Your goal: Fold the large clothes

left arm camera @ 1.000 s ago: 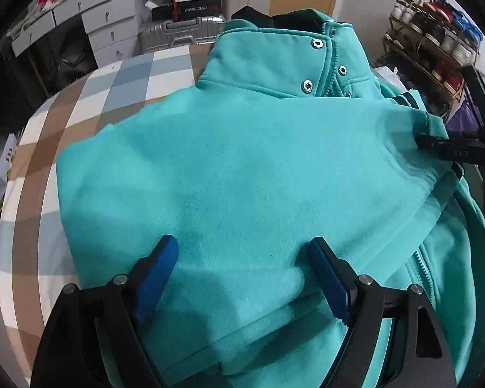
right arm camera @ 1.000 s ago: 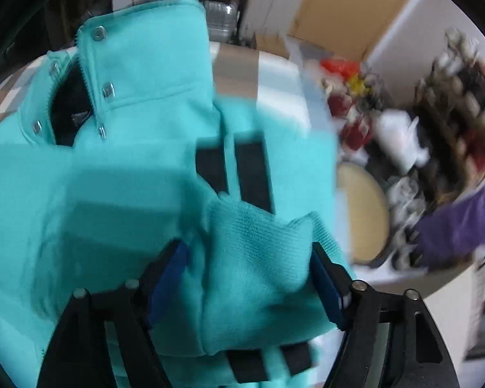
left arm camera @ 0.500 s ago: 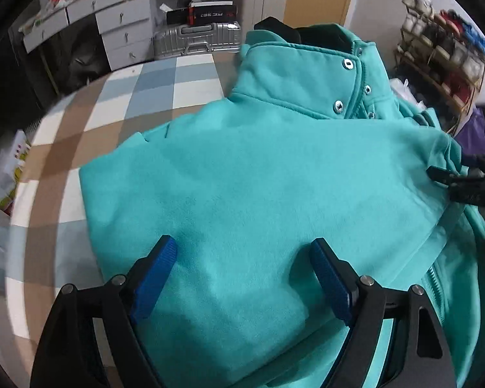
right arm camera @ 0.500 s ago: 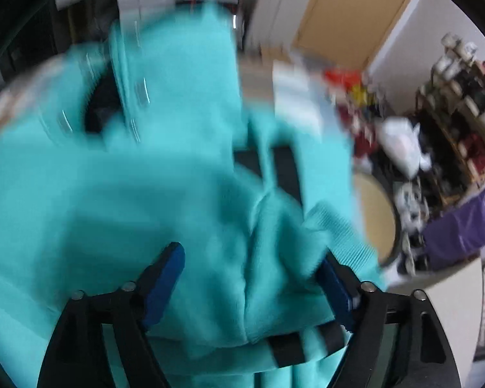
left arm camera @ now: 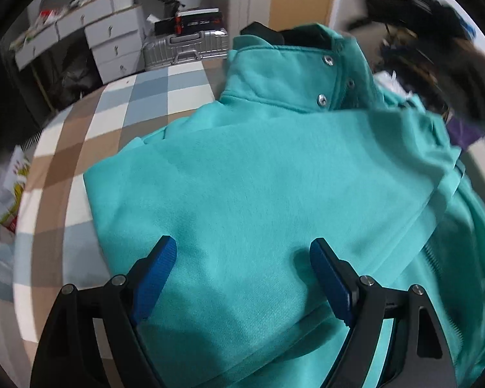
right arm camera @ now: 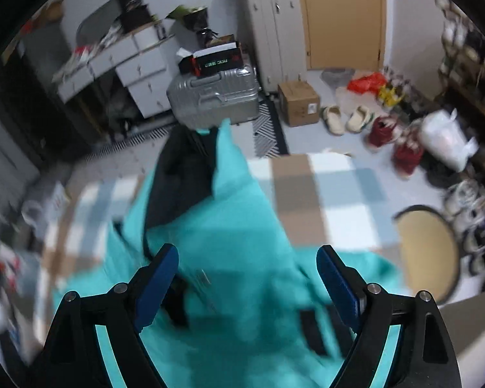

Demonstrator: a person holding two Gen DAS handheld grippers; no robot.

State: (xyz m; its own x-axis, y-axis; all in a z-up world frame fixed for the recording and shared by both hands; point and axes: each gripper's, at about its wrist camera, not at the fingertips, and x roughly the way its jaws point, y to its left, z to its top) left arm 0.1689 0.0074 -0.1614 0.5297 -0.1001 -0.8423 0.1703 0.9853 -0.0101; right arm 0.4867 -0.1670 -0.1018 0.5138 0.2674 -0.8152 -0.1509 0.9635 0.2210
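A teal fleece jacket [left arm camera: 268,174] with a snap collar and black lining lies partly folded on a checked table [left arm camera: 113,123]. My left gripper [left arm camera: 242,258] is open just above the jacket's folded body, its blue pads apart, holding nothing. My right gripper [right arm camera: 247,266] is open and raised above the jacket [right arm camera: 242,226], whose collar end points away from me; the view is blurred. Black stripes of a cuff [right arm camera: 313,326] show below the right fingers.
A silver suitcase [right arm camera: 216,97], white drawers [left arm camera: 113,45] and a cardboard box [right arm camera: 299,103] stand beyond the table. Shoes and bags [right arm camera: 404,129] litter the floor on the right. A round stool [right arm camera: 426,252] sits by the table's right edge.
My right gripper has let go of the sleeve cuff and lifted up and back. My left gripper has drawn back slightly over the jacket and stays open.
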